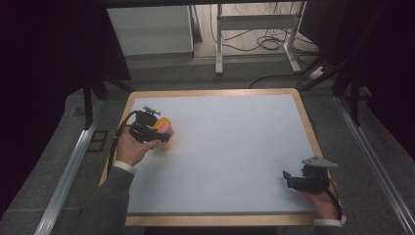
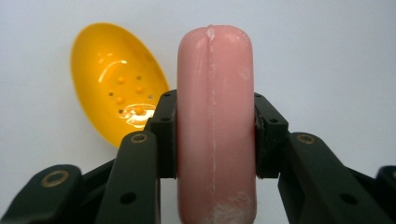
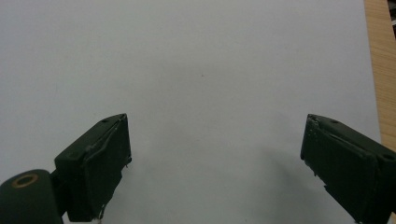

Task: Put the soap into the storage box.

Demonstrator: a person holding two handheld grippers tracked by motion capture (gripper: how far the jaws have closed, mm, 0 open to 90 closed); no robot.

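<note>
I count one pink soap bar (image 2: pixel 215 121), clamped between the jaws of my left gripper (image 2: pixel 215 140). Behind it, at the far left of the table, lies one yellow soap dish (image 2: pixel 116 81); it has small drain holes and raised dots in its bowl, too small and glossy for me to number exactly. I hold two grippers: the left one, and my right gripper (image 3: pixel 215 158) at the near right, jaws standing wide with nothing between them. There is one table (image 1: pixel 235 147), with one pale top and one wooden border (image 3: pixel 380 70) around it.
</note>
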